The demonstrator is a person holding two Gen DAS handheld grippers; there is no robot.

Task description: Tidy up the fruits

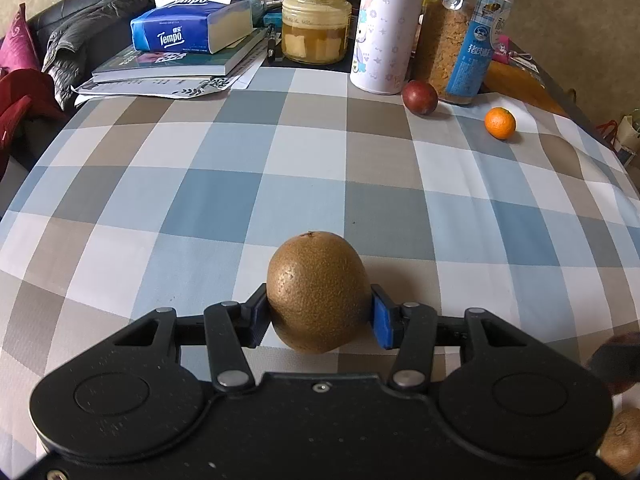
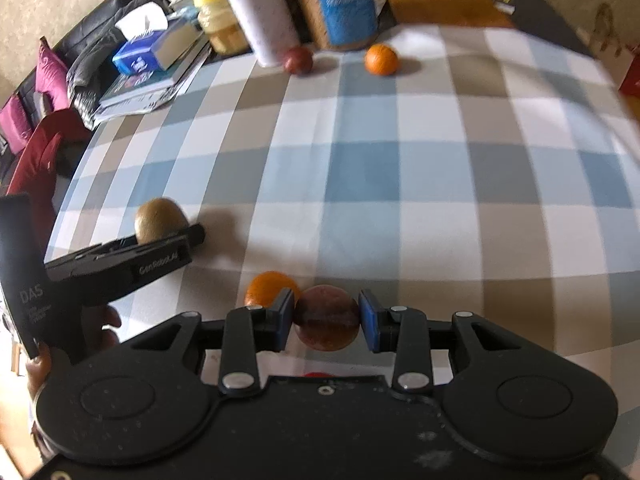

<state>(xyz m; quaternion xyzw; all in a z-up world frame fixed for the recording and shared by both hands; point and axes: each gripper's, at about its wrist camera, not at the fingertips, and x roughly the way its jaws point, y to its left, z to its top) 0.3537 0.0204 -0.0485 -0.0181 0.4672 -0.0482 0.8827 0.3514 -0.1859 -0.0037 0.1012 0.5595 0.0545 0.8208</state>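
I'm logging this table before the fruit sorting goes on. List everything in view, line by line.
Kiwi: one, brown, clamped in the left tool.
Second kiwi: one, brown, bottom right edge of the left view.
Dark red fruit: one, between the right tool's pads.
Far red fruit: one, by the white bottle.
Far orange: one, right of it.
Near orange: one, beside the right tool.
White bottle: one, table's far edge.
Yellow-lidded jar: one, left of the bottle.
Clip-top jar: one, clear, blue label.
Tissue pack: one, blue, on books.
Checked tablecloth: one, blue, grey, white.
Left tool: black, blue pads.
Right tool: black, blue pads.
Hand: one, holding the left tool.
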